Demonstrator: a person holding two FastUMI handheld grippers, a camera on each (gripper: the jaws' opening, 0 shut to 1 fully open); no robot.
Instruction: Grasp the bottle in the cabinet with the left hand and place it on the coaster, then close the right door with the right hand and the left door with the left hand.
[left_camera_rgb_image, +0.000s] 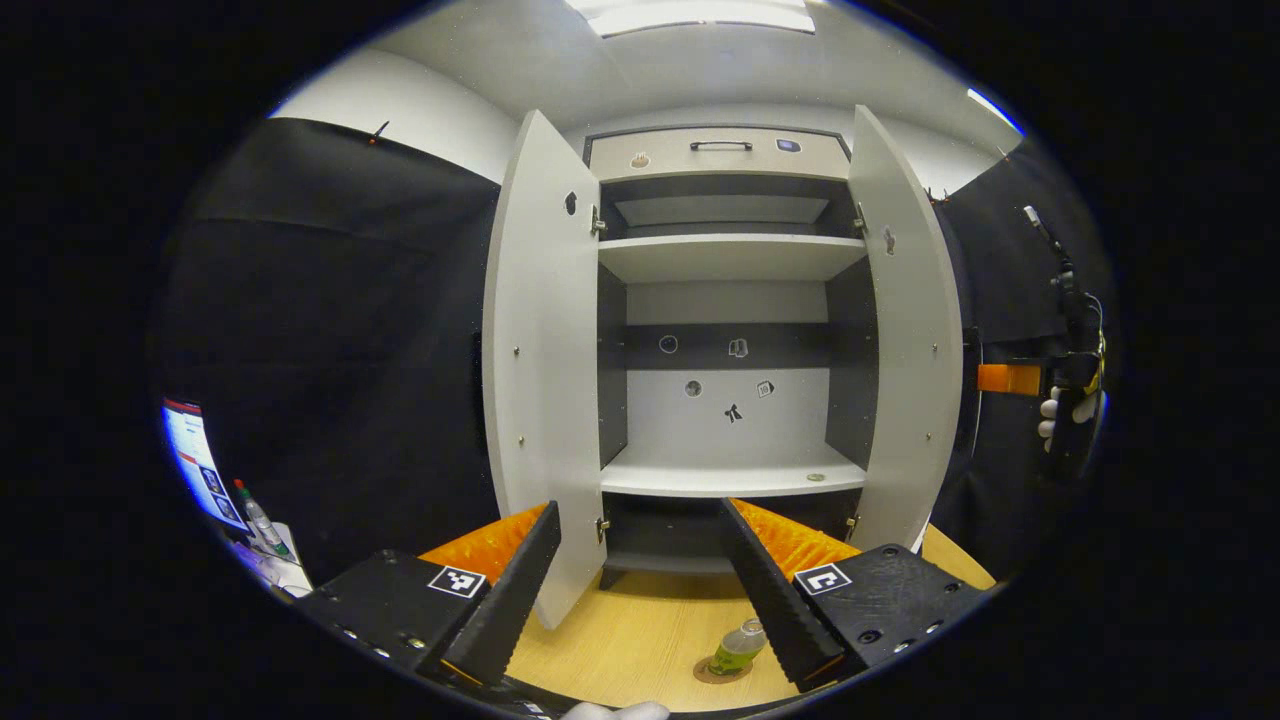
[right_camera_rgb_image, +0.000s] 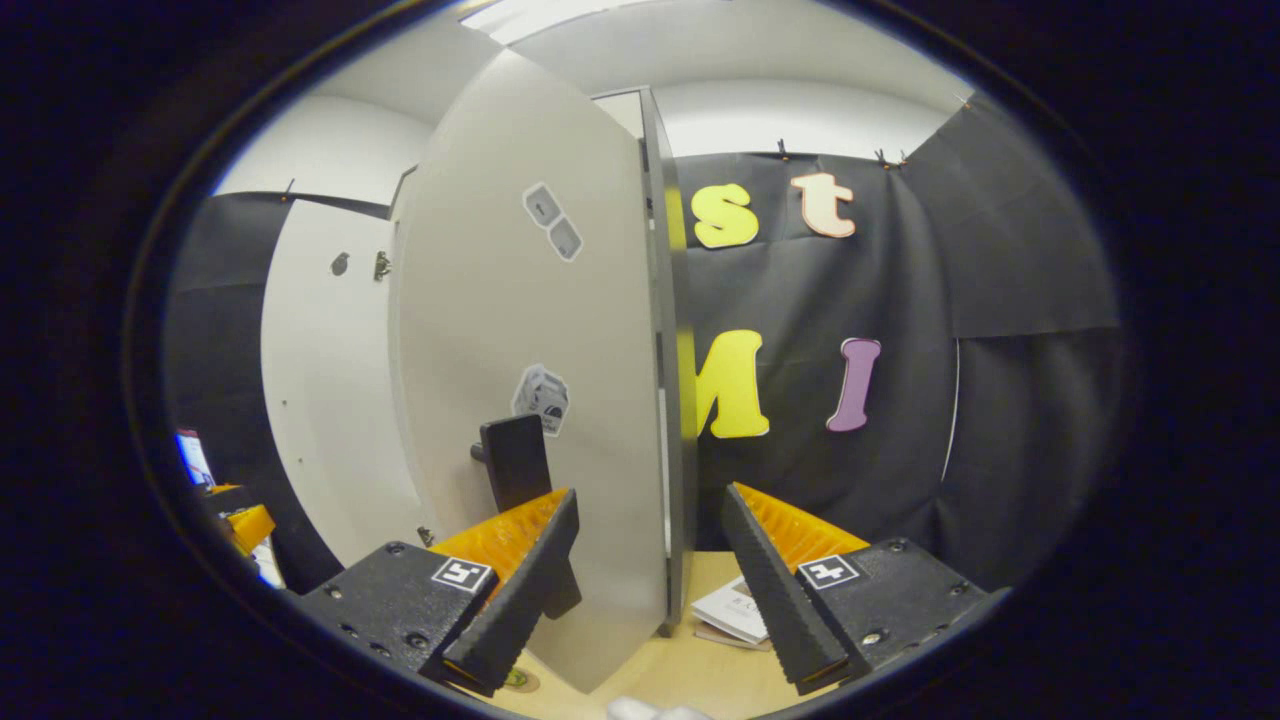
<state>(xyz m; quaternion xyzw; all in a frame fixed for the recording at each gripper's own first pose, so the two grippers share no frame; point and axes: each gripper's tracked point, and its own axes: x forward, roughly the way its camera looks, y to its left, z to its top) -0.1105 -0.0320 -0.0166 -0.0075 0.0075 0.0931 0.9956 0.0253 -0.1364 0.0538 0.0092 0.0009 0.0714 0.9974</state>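
The cabinet (left_camera_rgb_image: 725, 260) stands with both doors swung wide and bare shelves. A small clear bottle with greenish liquid (left_camera_rgb_image: 741, 643) stands on a round brown coaster (left_camera_rgb_image: 708, 674) on the wooden table, in front of the cabinet. My left gripper (left_camera_rgb_image: 640, 600) is open above and behind the bottle, holding nothing. The left door (left_camera_rgb_image: 540, 350) and right door (left_camera_rgb_image: 905, 330) flank the opening. In the right gripper view, my right gripper (right_camera_rgb_image: 650, 600) is open, and the right door's (right_camera_rgb_image: 530, 330) free edge stands just ahead between its fingers, beside the dark handle (right_camera_rgb_image: 515, 460).
The other gripper (left_camera_rgb_image: 1010, 380) and a gloved hand (left_camera_rgb_image: 1060, 415) are outside the right door. A screen (left_camera_rgb_image: 195, 460) and another small bottle (left_camera_rgb_image: 255, 515) sit at the far left. A white booklet (right_camera_rgb_image: 735, 610) lies on the table by the door's foot.
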